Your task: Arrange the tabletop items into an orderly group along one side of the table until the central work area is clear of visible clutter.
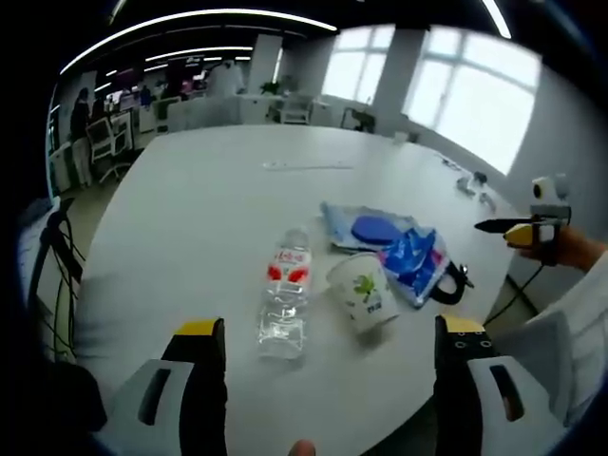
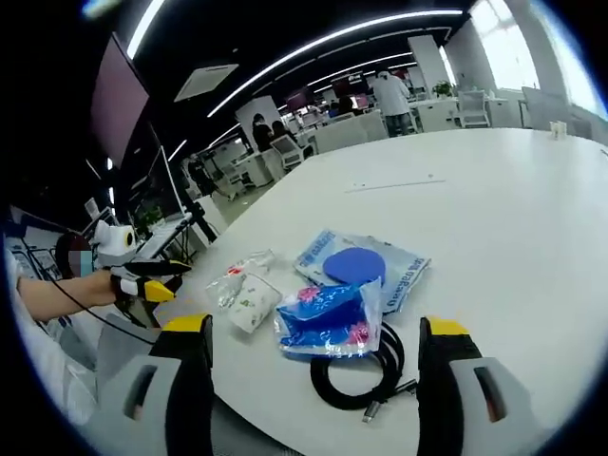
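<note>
The water bottle [image 1: 285, 290] carries a red label, its print too small to read.

Left gripper view: looks from the table [image 1: 209, 209] edge across its top toward bright windows [image 1: 475, 104]; its own jaws rise wide apart at the bottom; bottle [image 1: 285, 294] and cup [image 1: 364, 293] lie near, just ahead.
Right gripper view: looks from another edge of the same table [image 2: 494, 209] toward an office with desks; cable [image 2: 366, 375] lies nearest, between its jaws.
Shared: bottle [image 2: 237, 275], cup [image 2: 252, 301], blue bag [image 2: 328, 321], blue disc [image 2: 353, 266], seen from differing sides.
Cross-sight: right gripper [image 1: 518, 228] enters the left gripper view at right; left gripper [image 2: 157, 275] enters the right gripper view at left.
</note>
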